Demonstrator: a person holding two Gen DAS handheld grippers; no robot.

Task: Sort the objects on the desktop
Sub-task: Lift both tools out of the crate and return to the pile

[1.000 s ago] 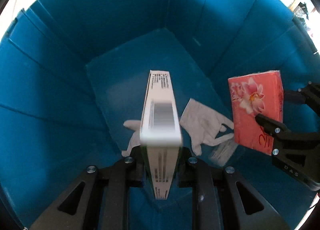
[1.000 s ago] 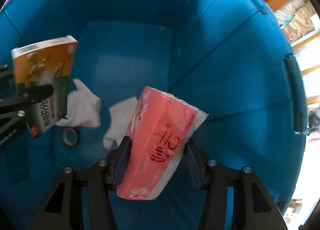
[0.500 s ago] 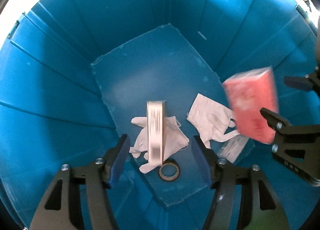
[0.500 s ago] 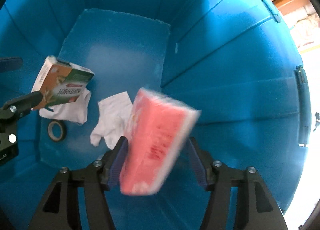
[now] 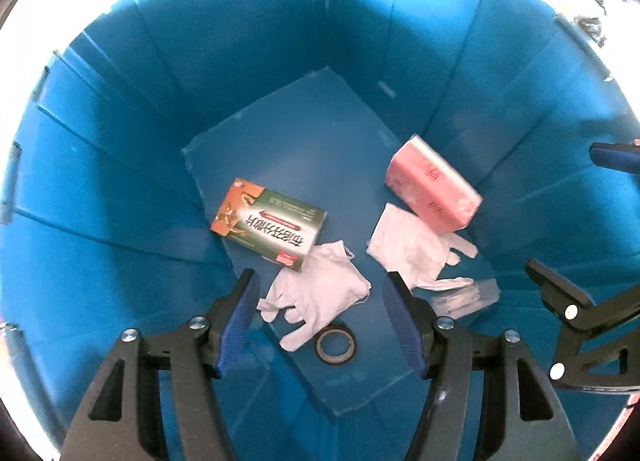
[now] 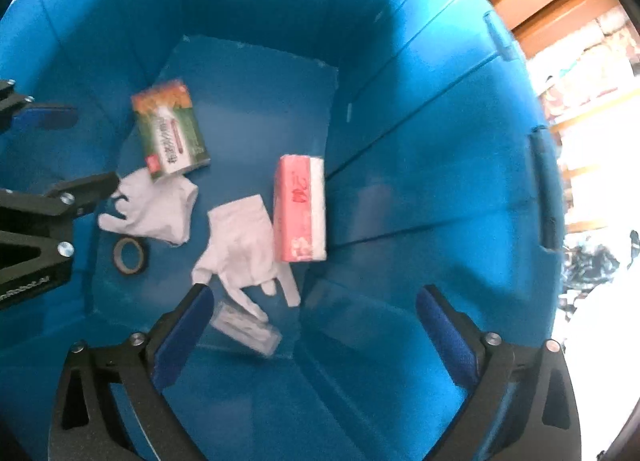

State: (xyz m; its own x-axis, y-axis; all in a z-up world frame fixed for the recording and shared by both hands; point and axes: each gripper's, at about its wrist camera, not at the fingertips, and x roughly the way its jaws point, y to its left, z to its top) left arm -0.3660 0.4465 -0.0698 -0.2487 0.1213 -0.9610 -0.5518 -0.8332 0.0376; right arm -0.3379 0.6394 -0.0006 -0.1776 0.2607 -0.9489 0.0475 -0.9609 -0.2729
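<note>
Both boxes have left the claws since the earlier frames and now lie on the floor of the blue bin [image 5: 120, 165]. One second ago the left claw [image 5: 320, 317] pinched the green and orange box [image 5: 269, 225] and the right claw [image 6: 312, 337] gripped the pink tissue pack [image 6: 301, 208]; now nothing sits between either pair of fingers. The left claw stands partly apart and empty. The right claw's jaws have just been opening and now stand wide, also empty.

In the left wrist view, the green and orange box lies flat against the left edge of the bin floor, one corner resting on a white glove [image 5: 320, 297]. The pink tissue pack lies near the floor's right edge, overlapping a second white glove [image 5: 412, 253]. A roll of tape [image 5: 335, 344] lies flat just below the first glove, between the left claw's fingers in the picture but down on the floor. A small clear packet [image 5: 464, 297] rests at the right edge, touching the second glove's fingers.

Both claws hang above the bin, pointing steeply down into it; each shows at the edge of the other's view.
</note>
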